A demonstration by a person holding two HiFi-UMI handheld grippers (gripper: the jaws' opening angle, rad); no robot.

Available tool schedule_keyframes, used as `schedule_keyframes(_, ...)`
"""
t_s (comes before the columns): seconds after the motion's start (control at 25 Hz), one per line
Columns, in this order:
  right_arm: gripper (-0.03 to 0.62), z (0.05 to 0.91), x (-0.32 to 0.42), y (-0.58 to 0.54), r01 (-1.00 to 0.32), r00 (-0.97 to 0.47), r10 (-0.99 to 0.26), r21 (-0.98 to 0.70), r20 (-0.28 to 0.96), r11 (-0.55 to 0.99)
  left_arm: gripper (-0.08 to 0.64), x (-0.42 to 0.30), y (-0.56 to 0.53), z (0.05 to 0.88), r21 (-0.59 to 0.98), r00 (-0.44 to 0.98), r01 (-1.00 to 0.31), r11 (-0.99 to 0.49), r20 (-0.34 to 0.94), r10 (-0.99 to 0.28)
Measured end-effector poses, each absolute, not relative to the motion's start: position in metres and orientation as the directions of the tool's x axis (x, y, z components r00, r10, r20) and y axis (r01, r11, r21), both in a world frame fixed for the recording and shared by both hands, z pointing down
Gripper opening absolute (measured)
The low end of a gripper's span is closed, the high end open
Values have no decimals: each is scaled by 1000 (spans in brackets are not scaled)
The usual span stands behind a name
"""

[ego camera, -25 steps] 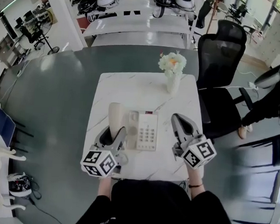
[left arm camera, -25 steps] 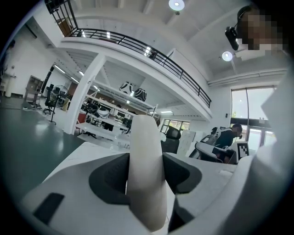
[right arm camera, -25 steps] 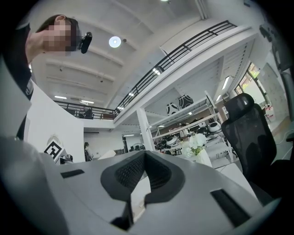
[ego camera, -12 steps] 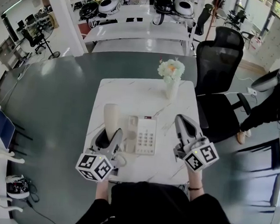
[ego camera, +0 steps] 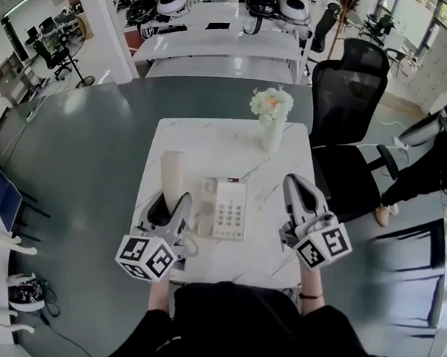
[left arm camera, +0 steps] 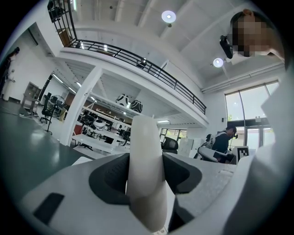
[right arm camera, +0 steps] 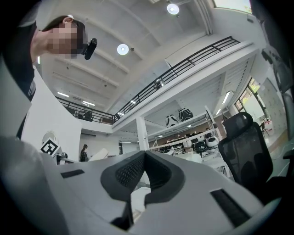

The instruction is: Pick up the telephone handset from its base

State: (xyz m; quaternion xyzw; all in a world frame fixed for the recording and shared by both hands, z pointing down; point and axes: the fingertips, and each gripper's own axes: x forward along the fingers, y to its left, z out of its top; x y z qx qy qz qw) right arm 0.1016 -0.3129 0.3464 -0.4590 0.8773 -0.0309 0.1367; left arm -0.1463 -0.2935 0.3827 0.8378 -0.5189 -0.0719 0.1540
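holding: my left gripper has the handset squeezed between its two fingers. they stand wide apart because the handset is fat, and both of them touch it.
handset: a long piece of it sticks out past my left fingertips, pointing away from me.
base: the base lies flat on the table, just to the right of my left fingers. i think it is lower than them. the handset looks clear of it, off to the left side.
right gripper: my right gripper is pressed closed with nothing in it. it hangs well to the right of the base and touches nothing.
step: i think the pick up is almost done. the handset is off its bed, so it only has to go a bit higher without falling.
how to do it well: squeeze firm and do not let the fingers open. lift slow and straight up, so the handset does not slip or tip out the front. hold it level.
watch out: the handset looks smooth and round, so it may slide between the pads. no swinging toward the flowers, which are far ahead of my fingertips.
other hand: if the base starts to come along, my right fingers can press down on it.
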Motion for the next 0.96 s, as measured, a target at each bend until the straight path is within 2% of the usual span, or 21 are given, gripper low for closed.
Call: schedule_keyframes(0.96,-8,357,106,-314,-827,-516,-840,-158,-168,540,207,-147,-292,389,335,441,-856,-395,73,-894)
